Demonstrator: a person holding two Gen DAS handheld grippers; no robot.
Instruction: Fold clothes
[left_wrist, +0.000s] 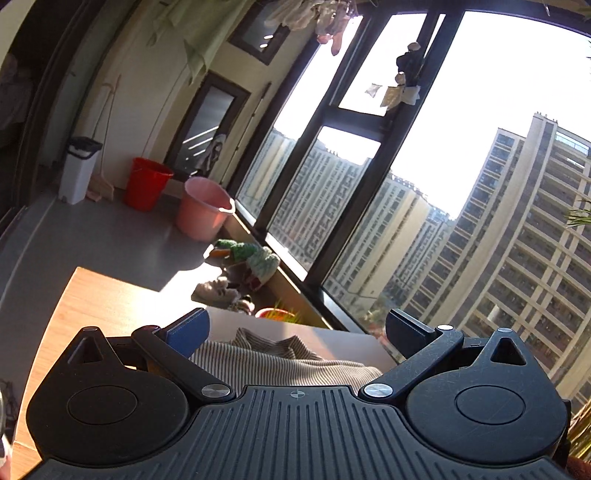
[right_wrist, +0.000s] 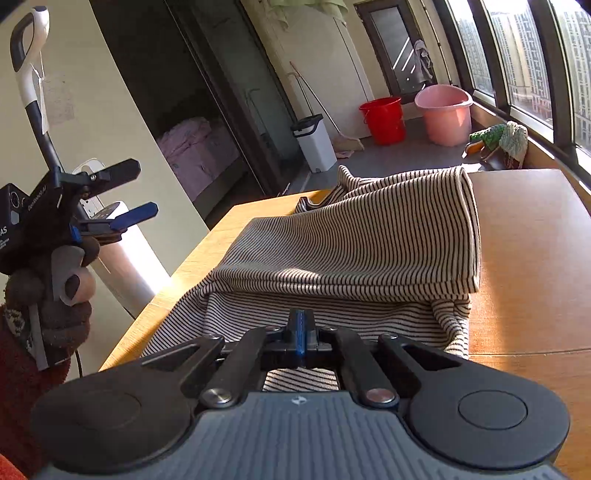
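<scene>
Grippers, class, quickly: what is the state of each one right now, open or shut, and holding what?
Left gripper: open, holding nothing, raised beside the table.
Right gripper: shut, over the striped shirt; whether it pinches the cloth cannot be told.

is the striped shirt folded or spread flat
Partly folded: the striped shirt lies doubled over itself on the wooden table, with an edge hanging off the near side.

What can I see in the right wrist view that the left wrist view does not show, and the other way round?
Only the right wrist view shows the shut right gripper, the open left gripper from the side, the gloved hand and a vacuum handle. Only the left wrist view shows tower blocks outside and hanging laundry. Both show the striped shirt, wooden table, red bucket and pink bucket.
</scene>
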